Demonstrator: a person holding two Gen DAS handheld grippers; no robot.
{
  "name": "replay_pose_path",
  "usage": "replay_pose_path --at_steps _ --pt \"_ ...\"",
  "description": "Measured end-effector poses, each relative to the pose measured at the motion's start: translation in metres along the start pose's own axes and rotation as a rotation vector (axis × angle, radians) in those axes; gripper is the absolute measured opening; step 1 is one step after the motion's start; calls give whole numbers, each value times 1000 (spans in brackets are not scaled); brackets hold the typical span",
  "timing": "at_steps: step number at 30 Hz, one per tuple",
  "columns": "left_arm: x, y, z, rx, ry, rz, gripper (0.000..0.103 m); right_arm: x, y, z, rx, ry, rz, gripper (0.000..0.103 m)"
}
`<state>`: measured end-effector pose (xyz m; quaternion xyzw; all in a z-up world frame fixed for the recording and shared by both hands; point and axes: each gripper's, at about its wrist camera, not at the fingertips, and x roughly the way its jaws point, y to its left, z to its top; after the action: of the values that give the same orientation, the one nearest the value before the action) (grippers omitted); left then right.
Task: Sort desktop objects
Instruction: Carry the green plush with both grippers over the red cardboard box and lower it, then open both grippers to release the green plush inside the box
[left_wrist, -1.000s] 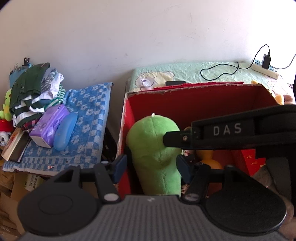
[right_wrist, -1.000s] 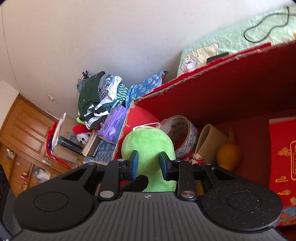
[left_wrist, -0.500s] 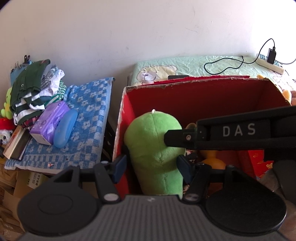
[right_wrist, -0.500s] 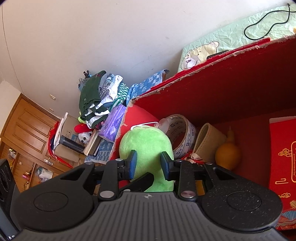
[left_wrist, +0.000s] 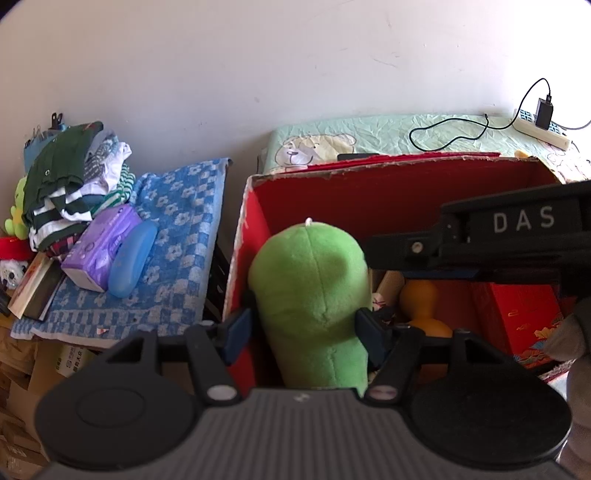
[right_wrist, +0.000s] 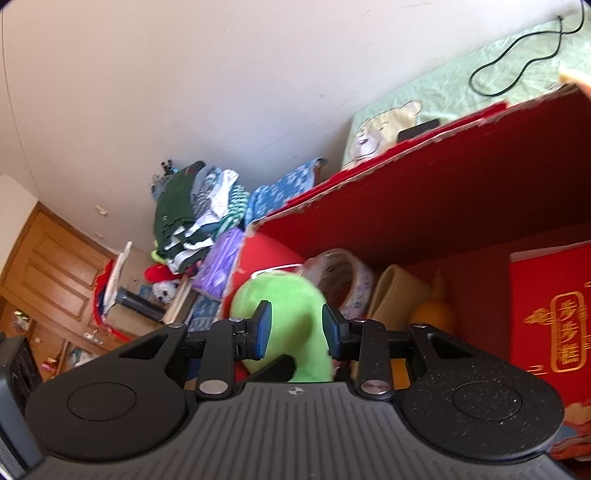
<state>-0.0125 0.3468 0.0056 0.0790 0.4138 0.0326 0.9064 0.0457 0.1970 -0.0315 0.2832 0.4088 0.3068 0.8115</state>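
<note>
The left gripper (left_wrist: 303, 332) has just been opening its jaws, and the soft green plush toy (left_wrist: 314, 299) between them now sits free, no longer squeezed. The right gripper (right_wrist: 293, 330) jaws have opened a little too; they stand apart with the toy's side showing between them, and I cannot tell if they touch it. The toy stands at the near left of the red cardboard box (left_wrist: 388, 192), beside a roll of printed tape (right_wrist: 340, 280) and an orange gourd-shaped thing (left_wrist: 421, 306). To do this well, I think both grippers should lift straight up so the toy does not tip.
</note>
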Motion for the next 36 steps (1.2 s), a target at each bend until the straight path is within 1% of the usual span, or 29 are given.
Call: replay_pose_path --at_steps 3,7,9,13,17,20,26,32,36 --pt "1 -2 -1 9 -3 6 71 -3 -2 1 -6 -8 -31 34" --pt "2 -5 -2 17 -7 14 72 -2 0 -1 -40 -11 -96 34" --pt "2 -5 -1 14 -2 14 72 -2 -1 -3 -49 -13 -110 34" --pt "0 -5 0 9 2 15 72 -6 -1 -4 -55 -28 -110 34" --pt "-2 -11 -3 36 -7 40 71 -9 2 -6 -65 -36 -117 34" --pt "-5 -15 -5 55 -22 55 75 -11 4 -11 -75 -37 -122 34" --pt "-11 -18 -4 51 -35 56 83 -15 9 -22 -103 -40 -144 34" --pt "-20 -24 -4 60 -74 66 91 -23 9 -27 -96 -57 -155 34" --pt "-20 -27 -3 67 -74 78 91 -28 9 -29 -86 -70 -160 34"
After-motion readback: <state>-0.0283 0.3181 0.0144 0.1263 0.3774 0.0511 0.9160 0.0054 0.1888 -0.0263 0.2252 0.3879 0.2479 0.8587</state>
